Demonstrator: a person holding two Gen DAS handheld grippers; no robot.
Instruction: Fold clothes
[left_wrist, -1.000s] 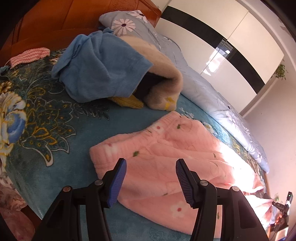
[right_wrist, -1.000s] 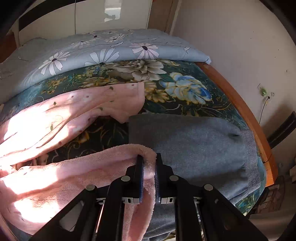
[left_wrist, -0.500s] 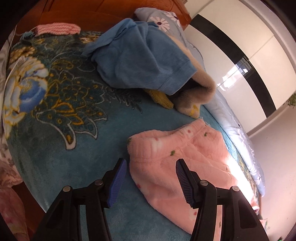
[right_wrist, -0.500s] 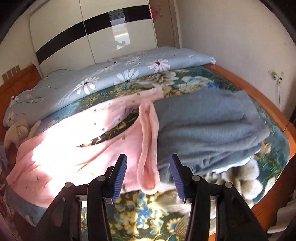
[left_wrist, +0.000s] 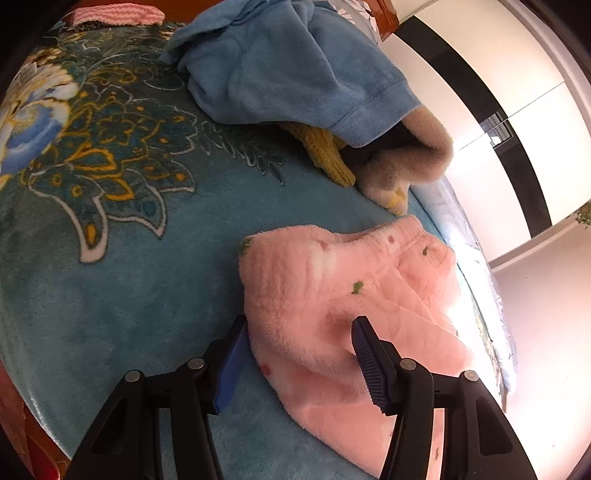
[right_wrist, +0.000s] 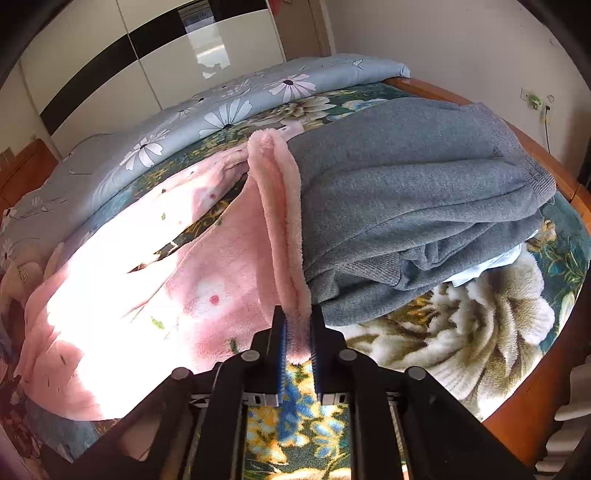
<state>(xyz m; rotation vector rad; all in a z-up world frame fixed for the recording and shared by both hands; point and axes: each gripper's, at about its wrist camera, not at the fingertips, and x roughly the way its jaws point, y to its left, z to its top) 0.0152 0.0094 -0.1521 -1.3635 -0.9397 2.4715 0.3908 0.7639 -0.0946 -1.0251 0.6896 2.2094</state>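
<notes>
Two grippers work on one pair of pink fleece pajama pants (left_wrist: 332, 295) spread across a bed with a teal floral blanket (left_wrist: 110, 258). The left gripper (left_wrist: 299, 362) stands open, its blue-padded fingers (left_wrist: 369, 365) straddling the waistband corner of the pants, one finger on the blanket at 9 o'clock of the fabric, the other resting over the pink fleece. At 12 o'clock of the pants, well apart, a blue fleece garment (left_wrist: 295, 70) lies draped over a beige plush item (left_wrist: 417, 155), with a yellow knit piece (left_wrist: 325, 151) poking out beneath.

In the right wrist view, the right gripper (right_wrist: 297, 350) is closed on a pant-leg cuff (right_wrist: 280, 221) of the same pink pants (right_wrist: 207, 266), the pinched fold running away toward 12 o'clock. Touching that fold at 3 o'clock sits a folded grey sweater (right_wrist: 406, 206). A light blue daisy-print quilt (right_wrist: 207, 122) lies along the far side of the bed at 11 o'clock.
</notes>
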